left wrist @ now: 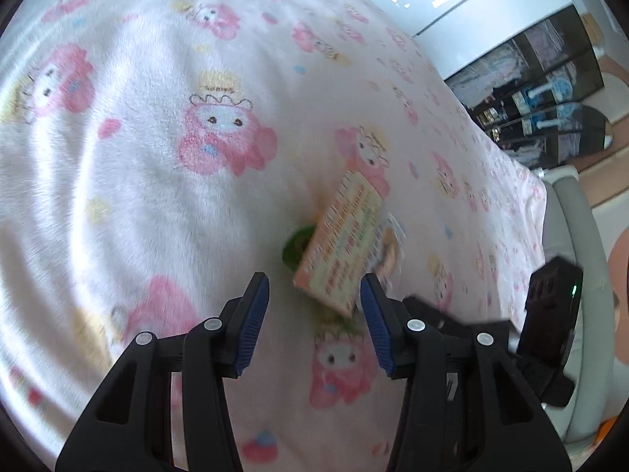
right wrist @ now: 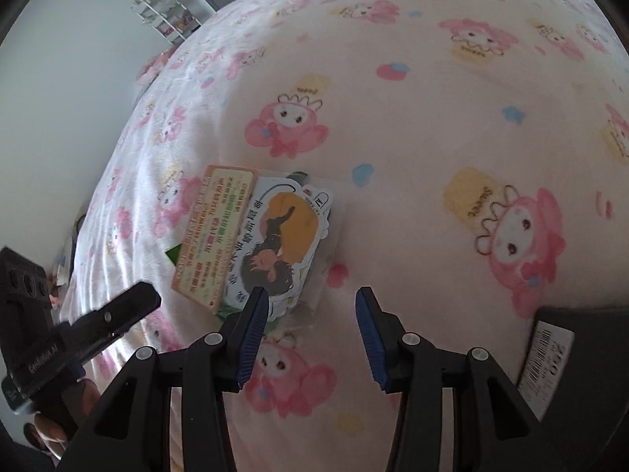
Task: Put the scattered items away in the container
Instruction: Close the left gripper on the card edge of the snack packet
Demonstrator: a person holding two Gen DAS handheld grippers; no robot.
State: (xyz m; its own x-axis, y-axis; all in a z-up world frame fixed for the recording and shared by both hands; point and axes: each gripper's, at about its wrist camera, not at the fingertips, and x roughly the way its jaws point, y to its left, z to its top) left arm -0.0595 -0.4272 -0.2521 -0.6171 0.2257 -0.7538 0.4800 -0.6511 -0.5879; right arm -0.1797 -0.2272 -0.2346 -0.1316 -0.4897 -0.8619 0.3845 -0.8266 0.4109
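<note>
A small pile of flat items lies on a pink cartoon-print blanket (right wrist: 412, 126): an orange printed card (right wrist: 204, 236), a sticker pack in clear wrap (right wrist: 283, 236) lying over it, and something green (left wrist: 297, 247) underneath. In the left wrist view the card (left wrist: 342, 244) stands just ahead of my open left gripper (left wrist: 314, 303), and the blanket (left wrist: 157, 157) fills the view. My right gripper (right wrist: 310, 314) is open and empty, its left finger beside the pack's near edge. My left gripper also shows in the right wrist view (right wrist: 129, 306).
A dark container with a barcode label (right wrist: 550, 358) sits at the right wrist view's lower right. The bed's edge, a grey rail (left wrist: 566, 228) and dark shelves (left wrist: 542, 90) lie to the right in the left wrist view. A white wire rack (right wrist: 165, 11) stands beyond the bed.
</note>
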